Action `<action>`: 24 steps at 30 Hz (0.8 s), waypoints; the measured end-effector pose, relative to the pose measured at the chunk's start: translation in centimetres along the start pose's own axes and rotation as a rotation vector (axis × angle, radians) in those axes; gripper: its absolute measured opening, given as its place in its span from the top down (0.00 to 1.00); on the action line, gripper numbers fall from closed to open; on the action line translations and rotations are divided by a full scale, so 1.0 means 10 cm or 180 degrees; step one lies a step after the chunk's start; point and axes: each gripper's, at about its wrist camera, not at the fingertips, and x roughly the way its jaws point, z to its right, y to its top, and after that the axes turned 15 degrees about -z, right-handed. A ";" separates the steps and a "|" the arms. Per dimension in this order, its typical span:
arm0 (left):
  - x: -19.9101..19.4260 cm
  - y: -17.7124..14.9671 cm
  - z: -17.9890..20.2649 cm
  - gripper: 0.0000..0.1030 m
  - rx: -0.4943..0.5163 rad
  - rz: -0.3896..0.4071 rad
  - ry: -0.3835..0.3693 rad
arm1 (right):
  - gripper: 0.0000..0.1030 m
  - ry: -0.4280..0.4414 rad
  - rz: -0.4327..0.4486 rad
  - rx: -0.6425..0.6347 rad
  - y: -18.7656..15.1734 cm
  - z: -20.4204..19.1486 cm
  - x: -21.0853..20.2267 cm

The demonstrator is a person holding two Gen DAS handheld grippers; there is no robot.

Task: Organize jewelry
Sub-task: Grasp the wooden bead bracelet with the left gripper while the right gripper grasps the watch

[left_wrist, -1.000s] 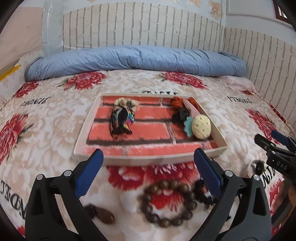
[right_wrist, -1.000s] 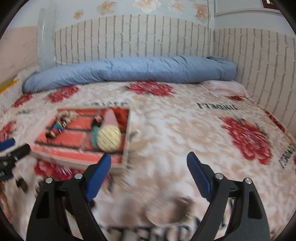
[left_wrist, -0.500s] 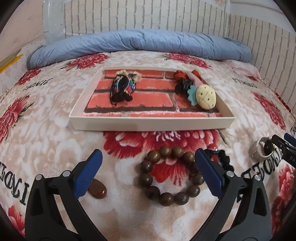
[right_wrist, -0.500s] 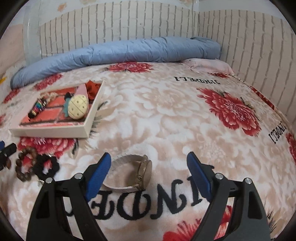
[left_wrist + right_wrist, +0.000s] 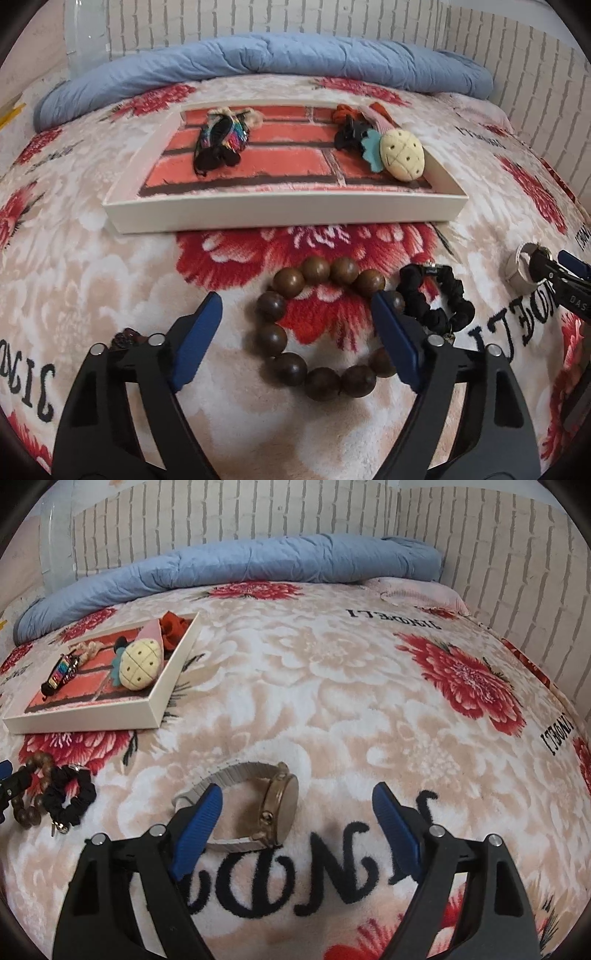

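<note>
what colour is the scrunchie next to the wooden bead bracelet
The scrunchie is black, clearest in the left wrist view.

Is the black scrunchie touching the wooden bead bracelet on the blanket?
Cannot tell. In the left wrist view the left gripper covers the spot where the black scrunchie meets the wooden bead bracelet; in the right wrist view they overlap at the frame edge, too small to judge.
</note>
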 end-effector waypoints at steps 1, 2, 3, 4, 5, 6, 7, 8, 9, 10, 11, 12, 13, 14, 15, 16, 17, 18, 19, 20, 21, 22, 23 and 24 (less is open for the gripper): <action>0.03 0.00 0.01 0.27 0.0006 -0.0044 -0.0008 | 0.21 -0.0006 -0.0009 -0.0004 0.00 0.00 0.01; 0.06 0.00 0.01 0.30 0.0011 -0.0080 -0.0006 | 0.21 -0.0011 -0.0025 -0.0009 -0.01 -0.01 0.02; 0.08 0.01 0.02 0.31 0.0012 -0.0118 0.0009 | 0.22 -0.0012 -0.0037 -0.0010 -0.01 -0.01 0.03; 0.10 0.01 0.02 0.32 0.0007 -0.0131 0.0025 | 0.25 -0.0008 -0.0056 -0.0002 0.00 -0.01 0.04; 0.10 0.01 0.01 0.33 0.0004 -0.0134 0.0028 | 0.30 0.0005 -0.0077 0.0009 0.00 0.00 0.06; 0.10 0.01 0.01 0.33 -0.0001 -0.0131 0.0025 | 0.32 0.0030 -0.0099 0.0020 0.01 0.01 0.08; 0.11 0.01 0.00 0.33 -0.0009 -0.0129 0.0021 | 0.32 0.0069 -0.0128 0.0041 0.03 0.02 0.10; 0.11 0.01 0.00 0.33 -0.0012 -0.0132 0.0023 | 0.35 0.0089 -0.0145 0.0055 0.04 0.02 0.12; 0.11 0.01 0.01 0.33 -0.0013 -0.0136 0.0027 | 0.40 0.0106 -0.0167 0.0069 0.05 0.03 0.14; 0.12 0.01 0.01 0.34 -0.0008 -0.0143 0.0034 | 0.42 0.0119 -0.0189 0.0079 0.06 0.03 0.15; 0.12 0.01 0.01 0.37 -0.0010 -0.0141 0.0040 | 0.44 0.0125 -0.0205 0.0087 0.07 0.03 0.17; 0.13 0.02 0.01 0.38 -0.0010 -0.0140 0.0033 | 0.46 0.0128 -0.0214 0.0086 0.08 0.03 0.18; 0.13 0.02 0.01 0.38 -0.0010 -0.0136 0.0017 | 0.47 0.0132 -0.0224 0.0076 0.09 0.02 0.19; 0.13 0.03 0.01 0.39 -0.0011 -0.0131 -0.0002 | 0.49 0.0132 -0.0231 0.0071 0.09 0.02 0.19; 0.13 0.03 0.01 0.39 -0.0007 -0.0132 -0.0015 | 0.51 0.0127 -0.0237 0.0065 0.09 0.01 0.20; 0.14 0.04 0.01 0.40 -0.0004 -0.0137 -0.0018 | 0.53 0.0127 -0.0240 0.0053 0.10 -0.01 0.20; 0.14 0.05 0.01 0.42 -0.0004 -0.0143 -0.0016 | 0.56 0.0127 -0.0244 0.0043 0.11 -0.02 0.21; 0.15 0.05 0.01 0.42 -0.0005 -0.0147 -0.0019 | 0.58 0.0125 -0.0249 0.0036 0.11 -0.02 0.21; 0.15 0.06 0.01 0.43 -0.0008 -0.0150 -0.0034 | 0.59 0.0124 -0.0255 0.0030 0.12 -0.03 0.22; 0.16 0.07 0.00 0.44 -0.0015 -0.0152 -0.0048 | 0.60 0.0125 -0.0264 0.0029 0.13 -0.04 0.23; 0.16 0.08 -0.01 0.45 -0.0030 -0.0152 -0.0062 | 0.61 0.0125 -0.0267 0.0032 0.13 -0.04 0.23; 0.17 0.09 -0.02 0.47 -0.0036 -0.0152 -0.0067 | 0.62 0.0128 -0.0269 0.0034 0.13 -0.04 0.23; 0.17 0.10 -0.02 0.50 -0.0039 -0.0152 -0.0068 | 0.62 0.0137 -0.0273 0.0033 0.13 -0.04 0.24; 0.17 0.11 -0.03 0.51 -0.0039 -0.0149 -0.0067 | 0.63 0.0145 -0.0276 0.0031 0.14 -0.04 0.24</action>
